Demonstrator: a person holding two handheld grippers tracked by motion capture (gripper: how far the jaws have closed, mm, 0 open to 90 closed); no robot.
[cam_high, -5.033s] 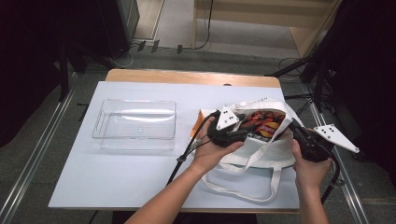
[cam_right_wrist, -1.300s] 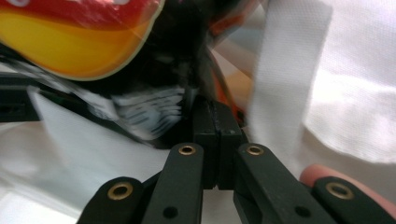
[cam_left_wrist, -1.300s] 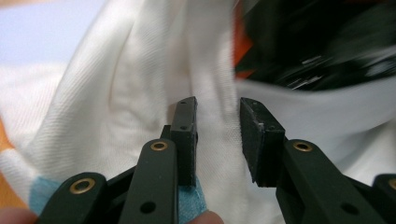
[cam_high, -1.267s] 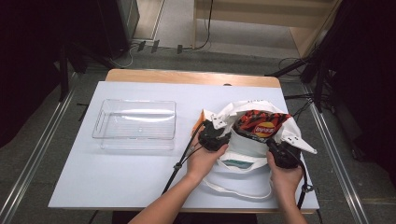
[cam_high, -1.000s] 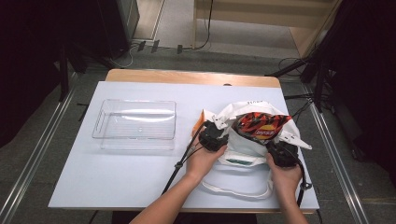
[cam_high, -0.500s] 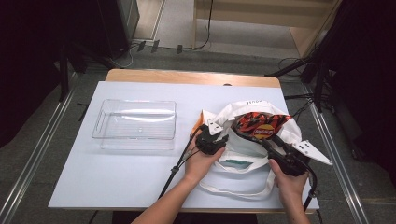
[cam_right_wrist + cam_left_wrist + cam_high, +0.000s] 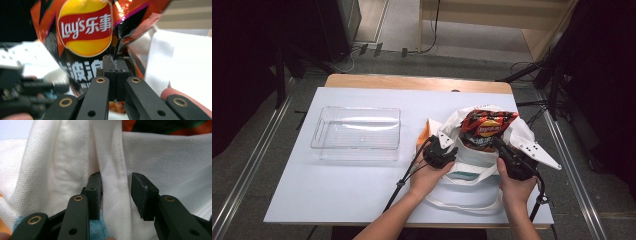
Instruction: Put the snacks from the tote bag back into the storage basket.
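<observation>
My right gripper (image 7: 113,60) is clamped tight on a fold of the Lay's chip bag (image 7: 85,32), the two pads pressed together with the crinkled foil caught between them, and in the high view that chip bag (image 7: 486,127) now stands up out of the mouth of the white tote bag (image 7: 472,160) near the right side of the table (image 7: 362,195). Five seconds ago the packet lay low inside the tote with both my hands reaching in; by a second ago it had risen above the rim, and since half a second ago it has hardly shifted, with my right hand (image 7: 512,182) sitting just below it at the tote's right edge. My left gripper (image 7: 116,187) has its jaws apart, straddling a folded seam of the tote's white cloth: the left pad touches the fabric and the right pad stands clear of it, so it grips nothing. In the high view that left gripper (image 7: 439,155) rests against the tote's left rim, about where it was a second ago. The clear plastic tray (image 7: 356,134) stays in place on the left of the table, well apart from the tote.
</observation>
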